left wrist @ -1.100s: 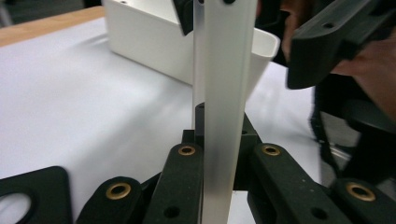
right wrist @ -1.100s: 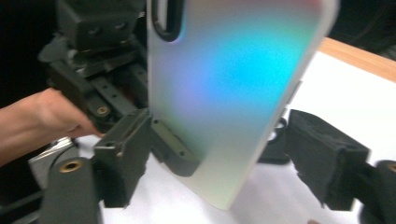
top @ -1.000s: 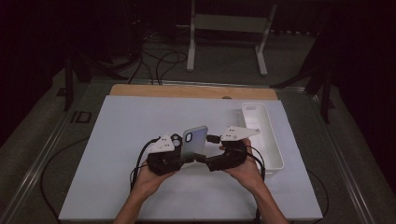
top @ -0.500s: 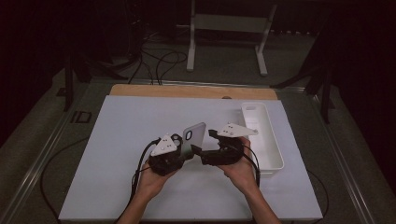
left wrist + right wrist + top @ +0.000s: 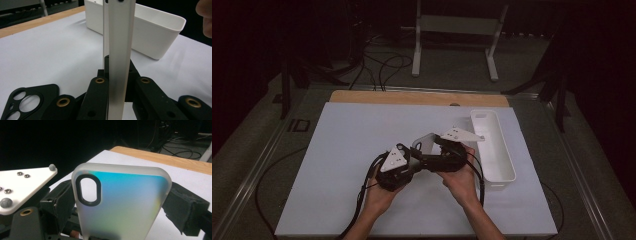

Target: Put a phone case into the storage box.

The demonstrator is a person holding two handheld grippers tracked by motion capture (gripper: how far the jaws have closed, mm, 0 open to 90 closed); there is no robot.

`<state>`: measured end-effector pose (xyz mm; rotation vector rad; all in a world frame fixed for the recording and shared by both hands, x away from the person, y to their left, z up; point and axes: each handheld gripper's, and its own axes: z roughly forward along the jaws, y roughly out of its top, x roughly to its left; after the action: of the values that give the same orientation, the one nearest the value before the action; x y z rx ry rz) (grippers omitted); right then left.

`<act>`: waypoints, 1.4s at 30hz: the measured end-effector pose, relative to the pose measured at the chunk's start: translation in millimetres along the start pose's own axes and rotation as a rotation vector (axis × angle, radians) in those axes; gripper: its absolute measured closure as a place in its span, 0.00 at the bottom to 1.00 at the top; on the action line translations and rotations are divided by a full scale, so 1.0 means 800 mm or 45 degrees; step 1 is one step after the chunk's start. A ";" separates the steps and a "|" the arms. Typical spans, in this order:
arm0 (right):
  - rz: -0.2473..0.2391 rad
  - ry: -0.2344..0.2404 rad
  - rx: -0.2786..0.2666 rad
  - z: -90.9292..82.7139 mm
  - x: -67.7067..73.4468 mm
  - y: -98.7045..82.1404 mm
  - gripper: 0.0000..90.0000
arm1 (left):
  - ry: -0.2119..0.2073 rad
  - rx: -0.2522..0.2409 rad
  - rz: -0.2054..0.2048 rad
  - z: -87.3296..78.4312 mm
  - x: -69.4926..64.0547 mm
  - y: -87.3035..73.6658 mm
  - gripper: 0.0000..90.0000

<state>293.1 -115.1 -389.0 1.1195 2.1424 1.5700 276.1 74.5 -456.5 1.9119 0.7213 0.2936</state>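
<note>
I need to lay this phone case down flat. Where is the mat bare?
The white mat is bare left of the left gripper, and behind both grippers up to the wooden edge. It is crowded between the right gripper and the white bin.

Each hand carries a chunky black gripper, the left gripper (image 5: 412, 161) and the right gripper (image 5: 432, 150), and each is topped by a pale grey three-cornered plate studded with small silver screws and rounded grey knobs at its corners. The black jaws are built from flat, angular links joined by brass-coloured bushings, with rough dark foam-like pads on the inner faces and a cut-out plate with round holes low on the left one. Thin black cables loop back from both grippers beside the bare, sleeveless forearms.
</note>
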 end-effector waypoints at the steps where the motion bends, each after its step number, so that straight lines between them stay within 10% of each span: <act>1: -0.007 0.000 -0.001 0.000 0.000 0.000 0.18 | -0.001 0.001 -0.005 0.001 0.000 0.000 0.95; 10: -0.061 -0.015 -0.007 0.001 0.005 -0.002 0.19 | 0.014 0.013 0.034 0.004 -0.005 -0.002 0.87; 16: -0.056 -0.026 -0.026 -0.002 0.003 -0.002 0.19 | 0.132 -0.017 0.082 -0.002 -0.007 -0.004 0.47; 24: -0.042 -0.037 -0.029 -0.003 -0.006 -0.002 0.19 | 0.179 -0.054 0.030 -0.021 0.007 -0.011 0.19; 42: -0.048 -0.068 -0.015 -0.006 -0.015 -0.002 0.19 | 0.285 -0.108 -0.071 -0.081 0.062 -0.041 0.01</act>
<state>297.6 -126.8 -391.1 1.0984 2.1046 1.5177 271.0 162.0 -462.8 1.7928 0.8947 0.5012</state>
